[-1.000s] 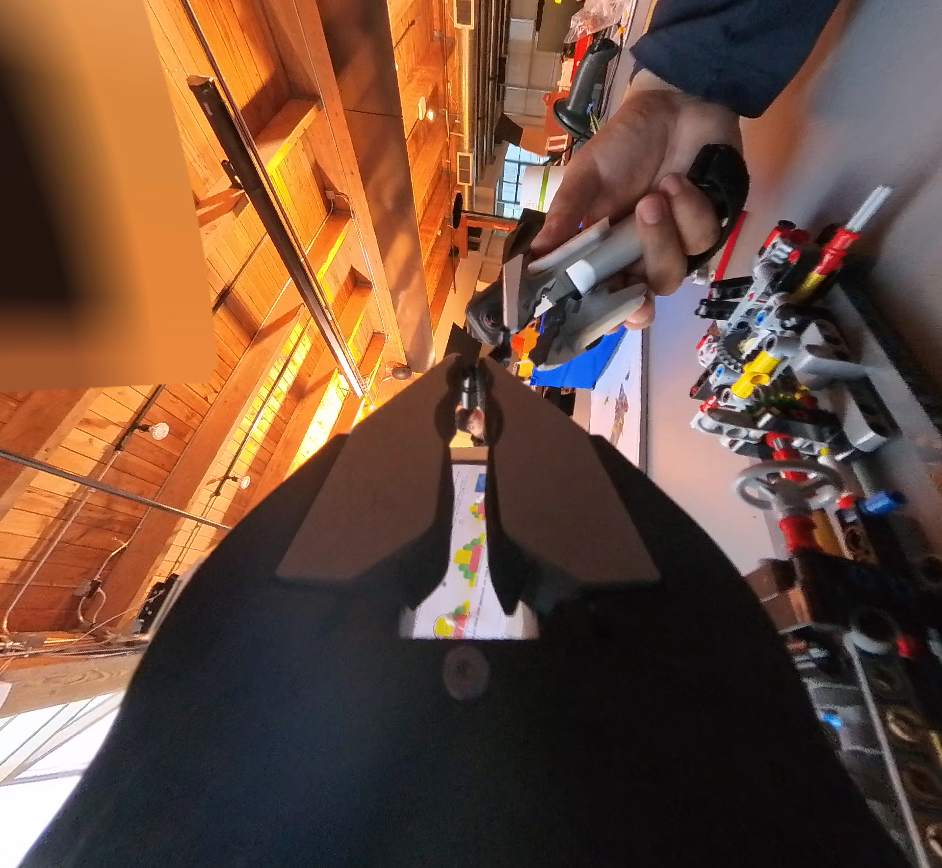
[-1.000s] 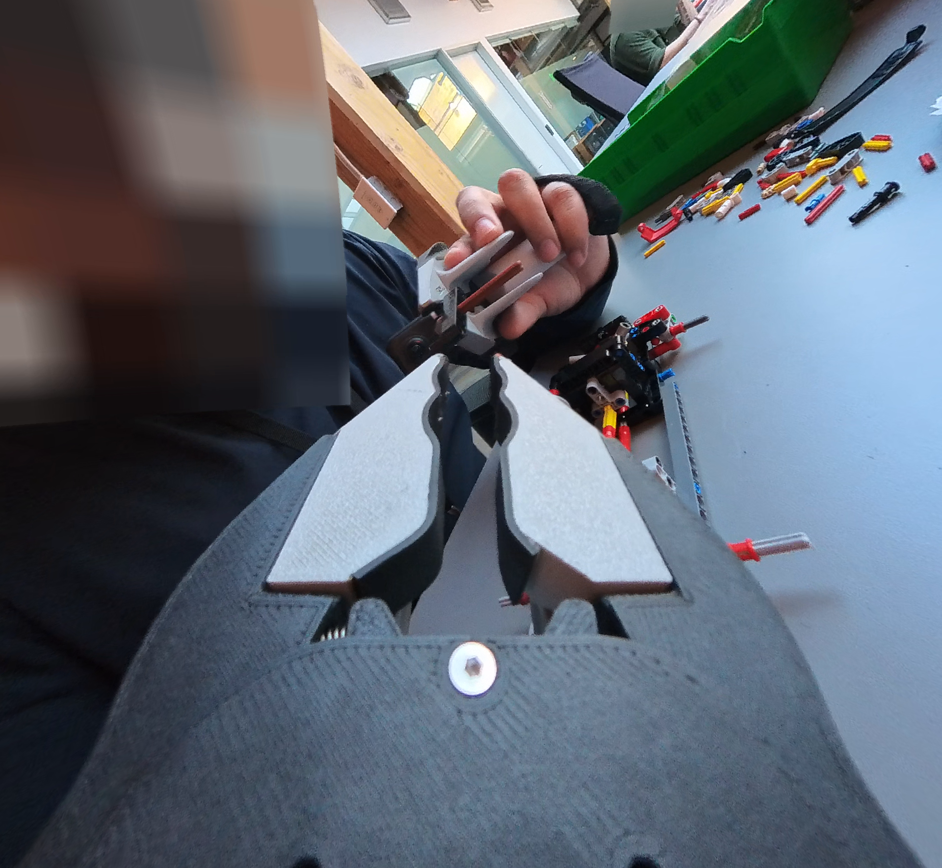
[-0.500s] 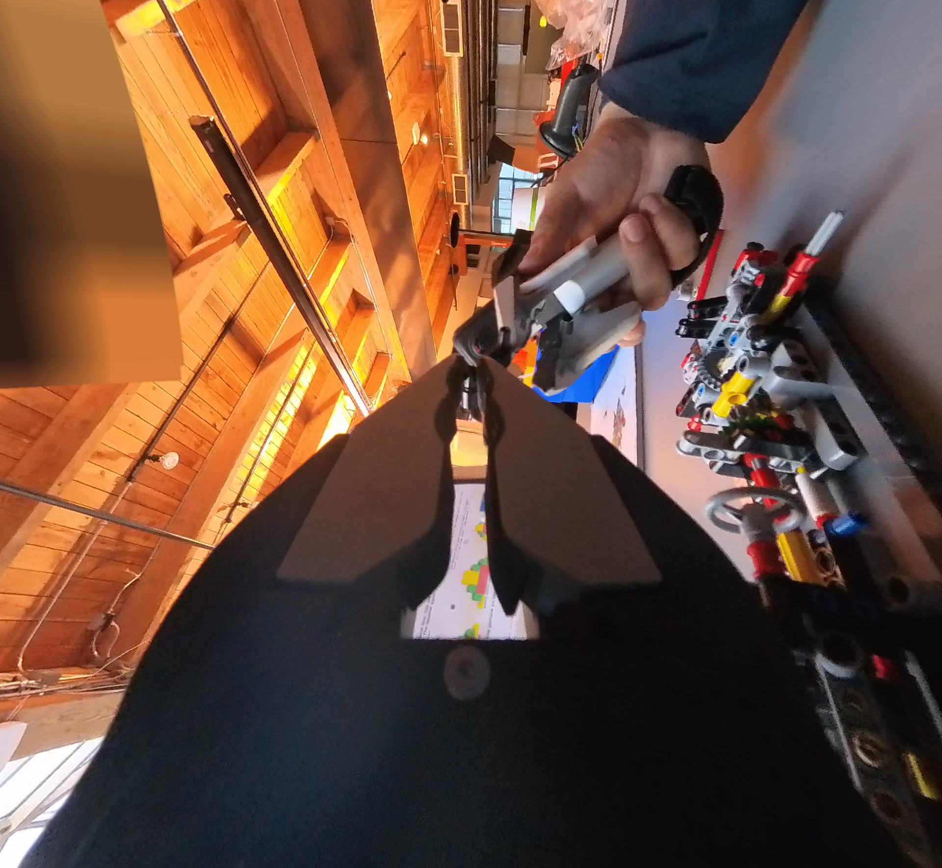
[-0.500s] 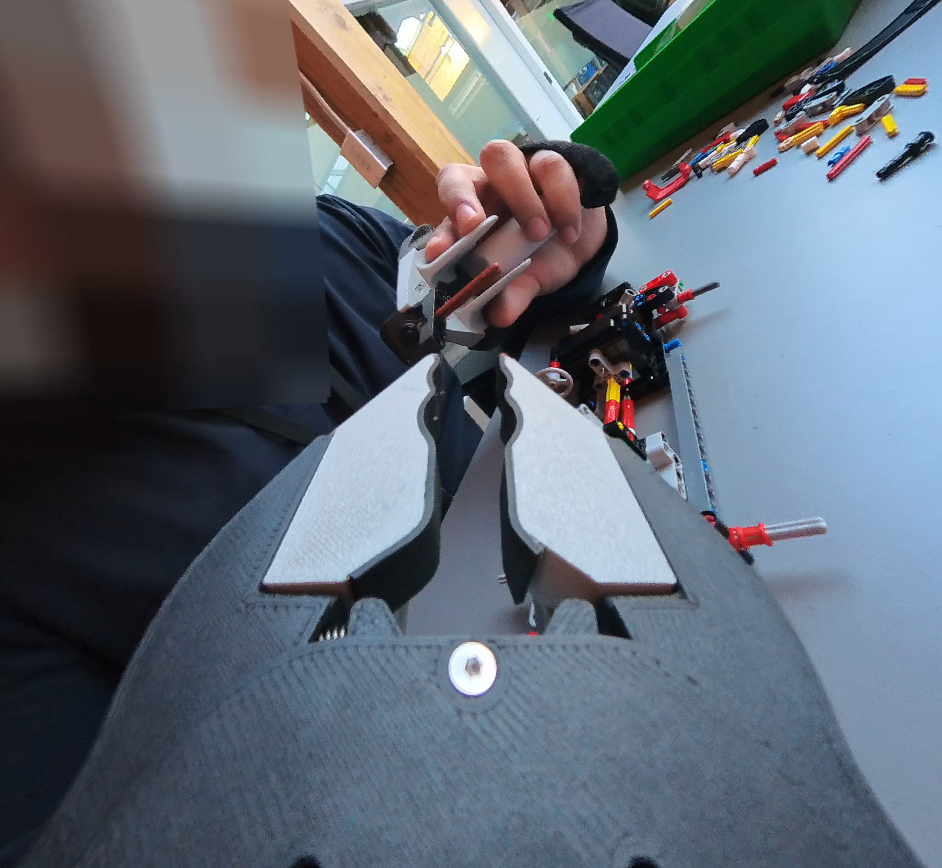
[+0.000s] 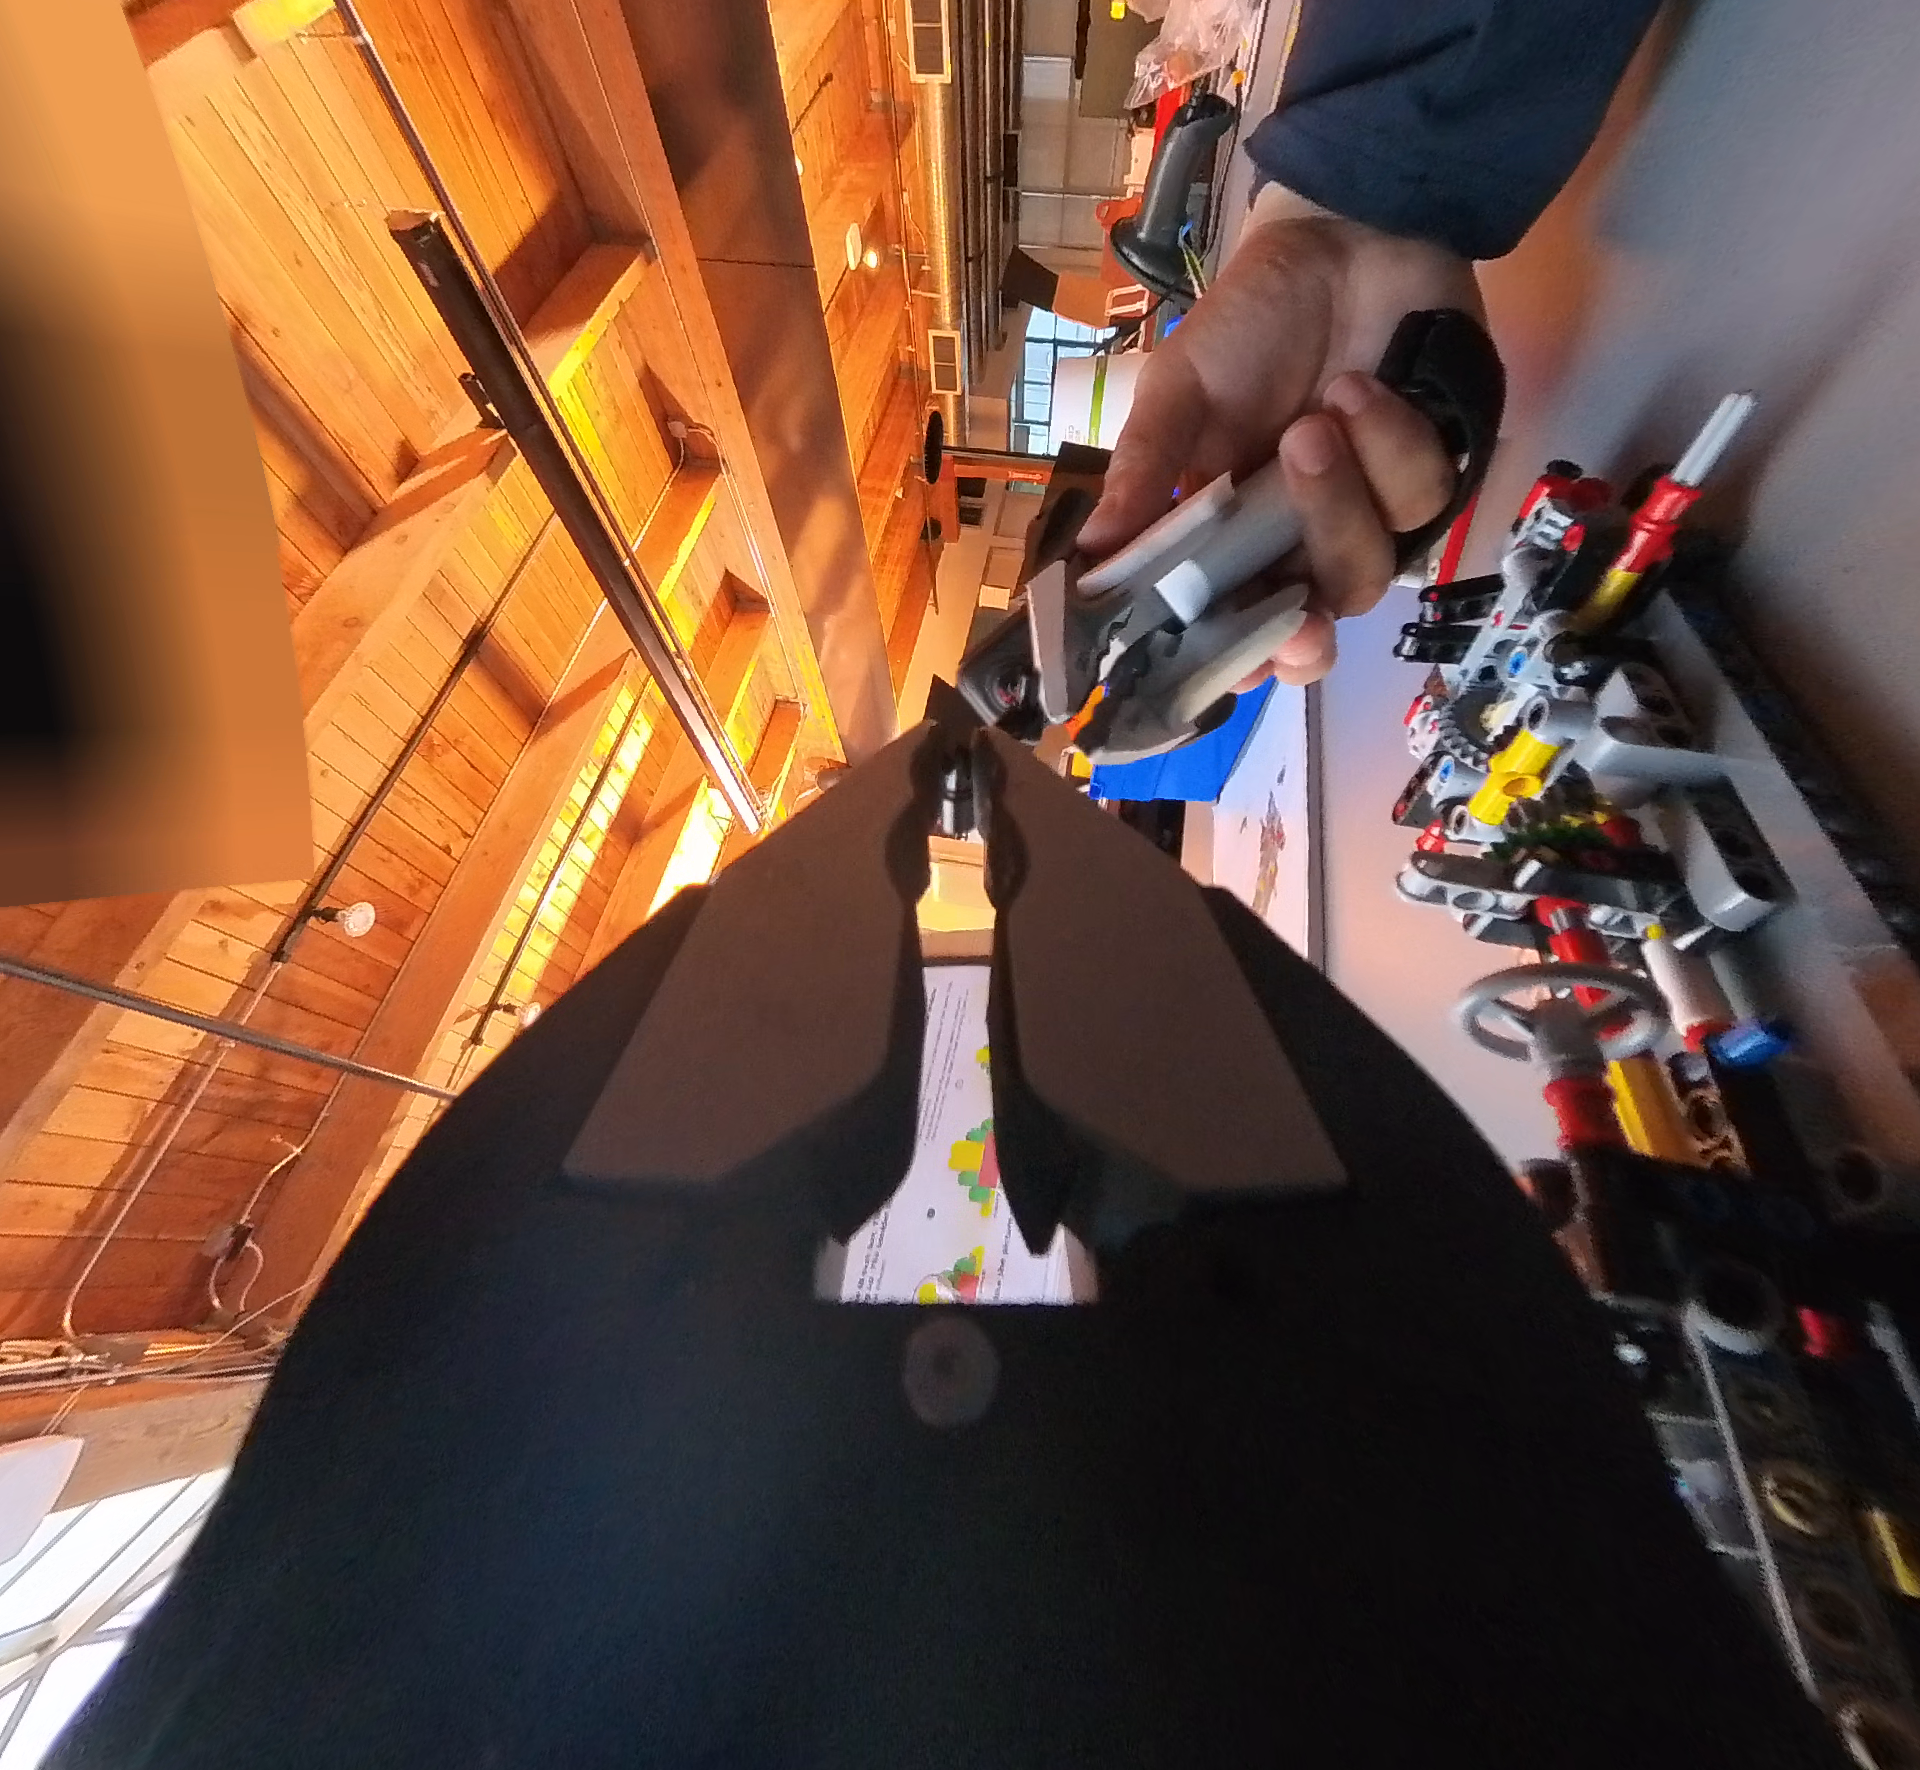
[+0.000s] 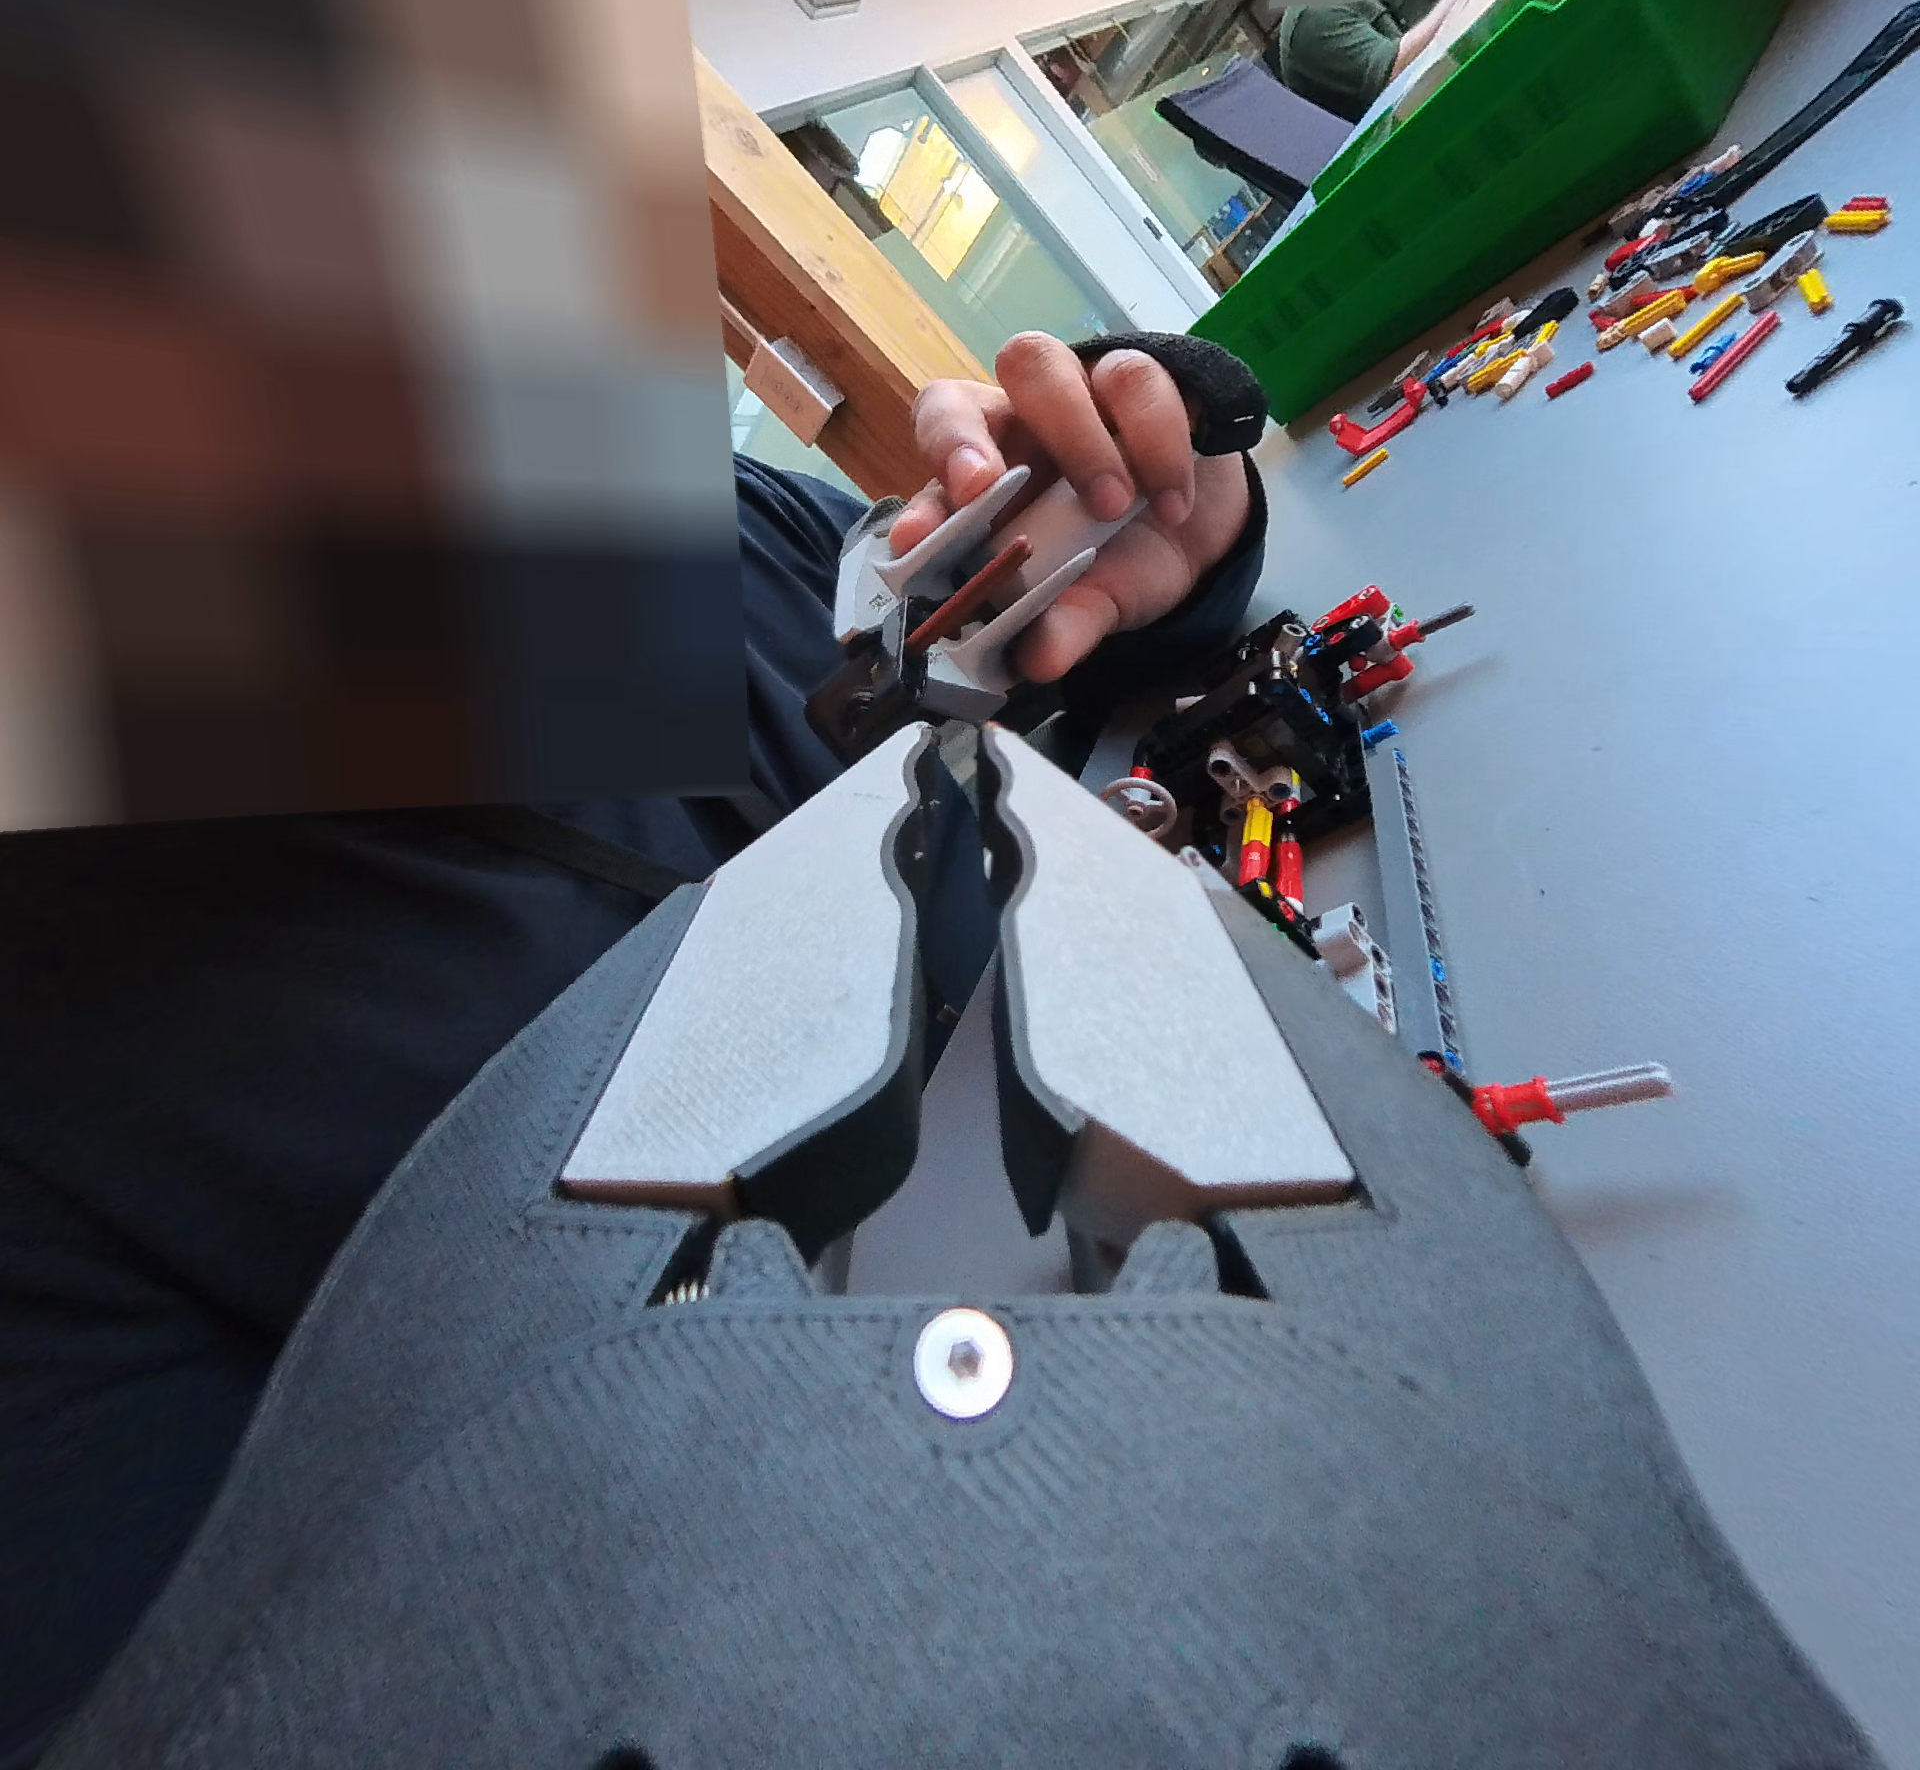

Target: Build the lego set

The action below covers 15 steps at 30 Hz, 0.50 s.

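Change noted: the right gripper point(image 6: 951, 749) had its jaws plainly apart half a second ago. They now stand drawn to a thin slit. A grey sliver shows in that slit, but whether the pads press on it cannot be told. The left gripper point(image 5: 958, 764) is unchanged and stays clamped on a small dark-and-grey plastic piece point(image 5: 954, 790) at its very tips. The two tools meet tip to tip in the air above the near edge of the grey table point(image 6: 1714, 681), each in a bare hand point(image 5: 1278, 432) (black strap over the knuckles).

Room to move: there is open table to the right of the right gripper. Directly ahead of it is blocked by the opposing tool and the person's dark blue clothing.

Surroundings:
- A black, grey, red and yellow brick-built model point(image 6: 1278, 744) lies on the table just beside the meeting point.
- A long grey holed beam point(image 6: 1418, 910) lies alongside the model.
- A red-and-grey axle part point(image 6: 1558, 1097) lies apart from the model, nearer the camera.
- Scattered small coloured bricks point(image 6: 1662, 307) lie well off, before a green plastic crate point(image 6: 1558, 110).
- A white printed sheet point(image 5: 961, 1149) shows between the left fingers.
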Available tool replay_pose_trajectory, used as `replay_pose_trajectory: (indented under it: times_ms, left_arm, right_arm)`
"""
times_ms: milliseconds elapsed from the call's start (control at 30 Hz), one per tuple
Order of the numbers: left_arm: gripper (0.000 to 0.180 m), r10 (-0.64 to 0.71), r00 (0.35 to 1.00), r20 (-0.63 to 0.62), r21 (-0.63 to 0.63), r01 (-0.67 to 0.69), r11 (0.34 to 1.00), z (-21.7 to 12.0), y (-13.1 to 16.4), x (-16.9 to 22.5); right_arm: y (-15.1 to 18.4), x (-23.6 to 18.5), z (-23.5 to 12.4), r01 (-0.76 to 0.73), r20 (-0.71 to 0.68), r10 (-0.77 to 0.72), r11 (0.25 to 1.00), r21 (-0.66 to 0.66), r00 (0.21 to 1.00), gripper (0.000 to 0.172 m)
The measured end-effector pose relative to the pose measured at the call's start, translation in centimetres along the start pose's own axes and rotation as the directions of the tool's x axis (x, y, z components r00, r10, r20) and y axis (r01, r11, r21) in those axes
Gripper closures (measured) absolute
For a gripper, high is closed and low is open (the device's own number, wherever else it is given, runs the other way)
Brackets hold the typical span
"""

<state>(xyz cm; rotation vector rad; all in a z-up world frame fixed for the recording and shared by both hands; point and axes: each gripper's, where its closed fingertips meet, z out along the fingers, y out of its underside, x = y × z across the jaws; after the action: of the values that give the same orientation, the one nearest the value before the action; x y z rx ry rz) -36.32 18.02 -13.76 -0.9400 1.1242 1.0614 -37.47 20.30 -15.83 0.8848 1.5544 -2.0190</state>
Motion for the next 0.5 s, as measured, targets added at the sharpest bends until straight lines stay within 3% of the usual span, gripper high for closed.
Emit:
replay_pose_trajectory:
  times_ms: [500]
  left_arm:
    - [0.179,0.006,1.0,0.012,-0.008,-0.006,1.0,0.06,0.29,-0.24]
  right_arm:
    - [-0.27,0.59,-0.22,0.015,-0.049,-0.015,1.0,0.008,0.999,0.157]
